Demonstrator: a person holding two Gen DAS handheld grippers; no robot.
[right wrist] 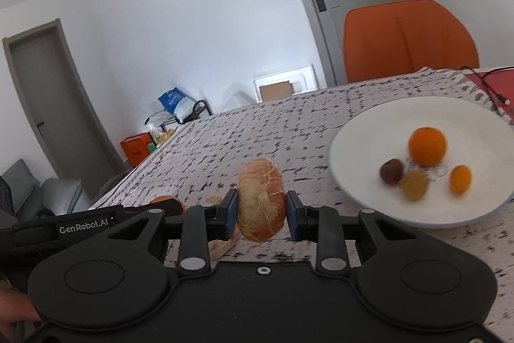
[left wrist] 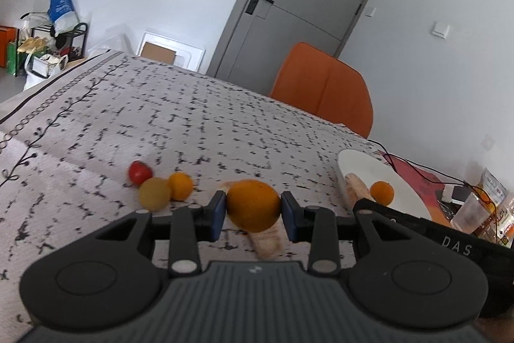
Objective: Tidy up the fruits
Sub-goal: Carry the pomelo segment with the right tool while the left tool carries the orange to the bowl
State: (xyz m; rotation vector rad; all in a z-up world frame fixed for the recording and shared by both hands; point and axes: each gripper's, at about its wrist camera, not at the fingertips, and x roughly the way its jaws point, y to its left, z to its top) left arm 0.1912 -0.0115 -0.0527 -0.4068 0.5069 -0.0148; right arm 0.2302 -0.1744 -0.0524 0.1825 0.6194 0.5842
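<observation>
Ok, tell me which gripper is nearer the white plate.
Right. The right gripper, shut on a peeled citrus, is just left of the white plate. The left gripper, shut on an orange, is farther left, beyond the right one.

Your round white plate (right wrist: 359, 156) runs off the right edge, and the small fruits on it smear with blur, so the dark brownish one (right wrist: 392, 171) can't be identified. In your left view, the pale peeled strip (left wrist: 268, 241) hides partly behind the big orange fruit (left wrist: 253, 204).
</observation>
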